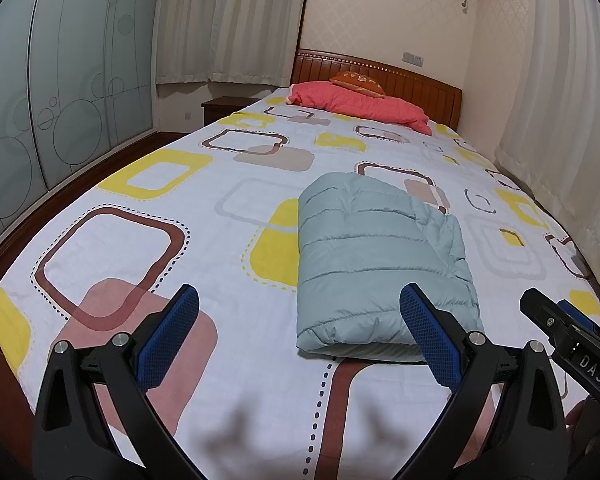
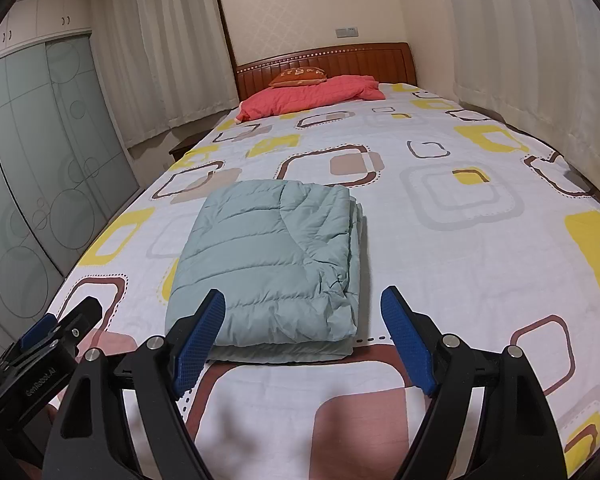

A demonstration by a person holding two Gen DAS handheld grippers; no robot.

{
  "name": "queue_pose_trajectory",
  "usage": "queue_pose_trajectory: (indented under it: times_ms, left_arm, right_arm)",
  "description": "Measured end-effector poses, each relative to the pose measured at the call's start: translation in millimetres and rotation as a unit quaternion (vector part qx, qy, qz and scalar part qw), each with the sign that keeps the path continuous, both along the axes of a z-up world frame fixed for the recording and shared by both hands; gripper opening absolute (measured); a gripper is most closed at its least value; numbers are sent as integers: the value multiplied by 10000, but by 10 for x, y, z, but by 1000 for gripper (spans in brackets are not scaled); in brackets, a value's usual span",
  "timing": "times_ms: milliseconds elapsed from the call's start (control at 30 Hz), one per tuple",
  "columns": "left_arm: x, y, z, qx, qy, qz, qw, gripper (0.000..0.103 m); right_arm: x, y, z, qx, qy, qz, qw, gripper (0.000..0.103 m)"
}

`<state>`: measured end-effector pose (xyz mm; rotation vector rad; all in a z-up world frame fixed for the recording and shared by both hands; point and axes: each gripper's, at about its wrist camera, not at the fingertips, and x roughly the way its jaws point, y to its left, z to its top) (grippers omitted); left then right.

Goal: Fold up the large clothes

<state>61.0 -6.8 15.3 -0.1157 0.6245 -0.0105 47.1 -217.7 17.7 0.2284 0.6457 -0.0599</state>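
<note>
bed [image 2: 440,208], patterned sheet: folded pale-green jacket [image 2: 268,264] near foot; pink quilt [image 2: 312,94] at headboard.

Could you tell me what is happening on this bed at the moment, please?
A person is folding clothes with two hand-held tongs. The pale green puffer jacket already lies folded into a compact bundle on the patterned bedsheet. The left tongs and the right tongs both hang open just short of its near edge, holding nothing. A pink quilt sits by the headboard.
</note>
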Motion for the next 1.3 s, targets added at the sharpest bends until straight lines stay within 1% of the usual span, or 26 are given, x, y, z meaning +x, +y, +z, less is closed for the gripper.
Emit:
queue_pose_trajectory:
  times_ms: [267,567,667,933,1033,1300]
  left_arm:
    - [-7,-6,-18,-38,4,2,10000,100]
    - [-13,-18,2,37,-82,-11,10000,100]
    - [-8,-23,16,109,-103,55,9999,100]
    - [2,-7,73,30,-254,-91,9996,101]
    - [9,-19,84,71,-291,-159,9994,101]
    - [-1,-57,64,133,-342,-143,9992,101]
  right_arm:
    - [1,9,-16,1,16,25,10000,79]
    - [12,22,-37,-8,20,42,10000,79]
    - [16,19,-49,-14,20,60,10000,79]
    - [19,21,-56,-21,26,70,10000,79]
    - [20,26,-57,-22,34,75,10000,79]
    - [45,-6,-79,-27,82,138,9999,79]
